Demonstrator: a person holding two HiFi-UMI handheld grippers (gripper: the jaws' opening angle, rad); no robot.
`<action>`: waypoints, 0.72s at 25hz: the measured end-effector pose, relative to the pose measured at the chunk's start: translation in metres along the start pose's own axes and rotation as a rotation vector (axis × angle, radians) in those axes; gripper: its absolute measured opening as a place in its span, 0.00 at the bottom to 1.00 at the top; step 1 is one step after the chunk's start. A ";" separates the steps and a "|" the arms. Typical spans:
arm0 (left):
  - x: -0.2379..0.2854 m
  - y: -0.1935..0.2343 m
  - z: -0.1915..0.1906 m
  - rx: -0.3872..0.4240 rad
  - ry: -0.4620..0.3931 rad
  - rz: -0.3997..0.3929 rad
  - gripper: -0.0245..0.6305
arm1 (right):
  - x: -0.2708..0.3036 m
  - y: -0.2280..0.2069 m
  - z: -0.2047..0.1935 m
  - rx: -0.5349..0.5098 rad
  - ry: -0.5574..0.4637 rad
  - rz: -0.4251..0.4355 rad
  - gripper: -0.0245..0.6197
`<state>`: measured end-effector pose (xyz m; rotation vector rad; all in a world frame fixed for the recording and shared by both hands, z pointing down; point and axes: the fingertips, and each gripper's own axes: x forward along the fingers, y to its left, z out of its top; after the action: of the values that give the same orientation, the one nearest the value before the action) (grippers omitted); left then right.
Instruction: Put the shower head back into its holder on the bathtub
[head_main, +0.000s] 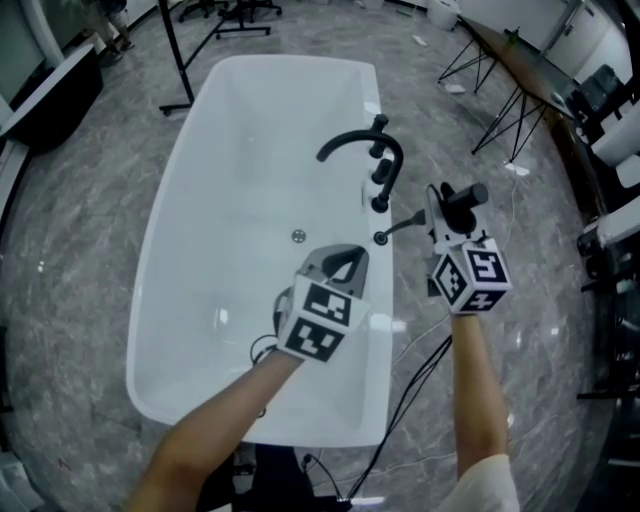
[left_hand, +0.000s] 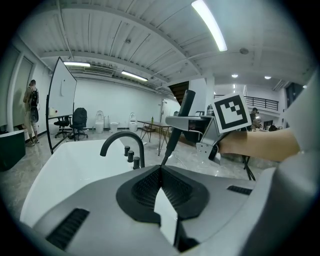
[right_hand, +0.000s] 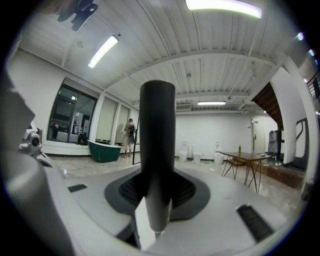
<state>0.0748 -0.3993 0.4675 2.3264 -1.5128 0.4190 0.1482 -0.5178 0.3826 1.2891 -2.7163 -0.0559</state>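
1. Your right gripper (right_hand: 156, 200) has its jaws clamped on the head (right_hand: 157, 150), which stands upright between them. In the head view it sits beyond the tub (head_main: 230, 200) rim, on your side of the faucet (head_main: 362, 140) and outboard of it.
2. The holder (head_main: 381, 238) looks to be the small dark socket on the rim, just on your side of the faucet's knobs. Aim the thin lower end of the head there.
3. Line the handle up with the socket before you lower it. A tilted entry would likely jam or scrape the rim.
4. Lower slowly, and hold the clamp until the head seems seated. Only then part the jaws.
5. Your left gripper (left_hand: 162, 185) has its jaws together with nothing between them. It hovers over the tub on your side of the faucet, and it can stay clear there.
6. Hard to make out:
   - The socket is tiny in the head view, so its mouth cannot be read.
   - The left gripper's own body hides the head's lower tip in the left gripper view.
   - The right gripper view shows neither faucet nor socket.
   - Whether the tip touches the socket cannot be told.
   - The hose cannot be traced with confidence.
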 end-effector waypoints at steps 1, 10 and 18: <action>0.003 0.002 -0.001 -0.005 -0.001 0.002 0.05 | 0.003 0.000 -0.006 0.002 0.006 0.004 0.22; 0.022 0.015 -0.025 -0.054 0.003 0.017 0.05 | 0.018 0.002 -0.053 0.016 0.057 0.023 0.22; 0.039 0.024 -0.047 -0.055 0.015 0.030 0.05 | 0.030 -0.003 -0.098 0.040 0.094 0.022 0.22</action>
<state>0.0654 -0.4203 0.5290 2.2559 -1.5344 0.3970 0.1452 -0.5405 0.4829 1.2387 -2.6651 0.0604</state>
